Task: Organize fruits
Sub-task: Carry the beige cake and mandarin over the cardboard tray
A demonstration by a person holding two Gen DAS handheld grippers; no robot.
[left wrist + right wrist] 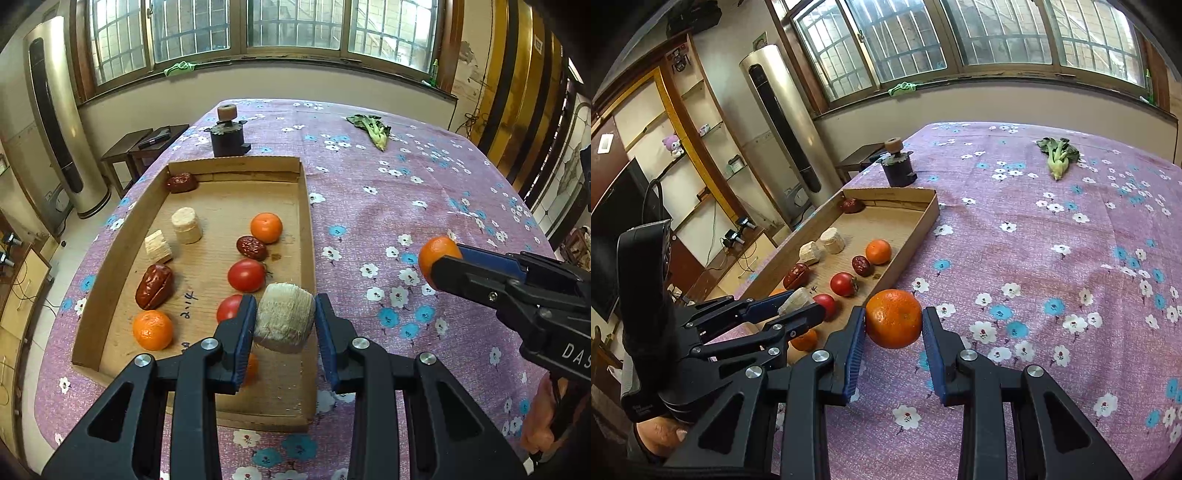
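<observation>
The jaws of the left gripper (284, 325) are closed on a pale fibrous cylinder (285, 322), held over the near right part of the cardboard tray (308, 236); the jaws of the right gripper (894, 325) clamp an orange (894, 318), raised above the flowered tabletop (1052, 277) just right of the tray's long wall; this looks like the carrying step, both pieces on their way in; next, I judge, each needs lowering onto bare cardboard, clear of the tomatoes (246, 275), dates (154, 286) and oranges (266, 227) already inside, then releasing.
</observation>
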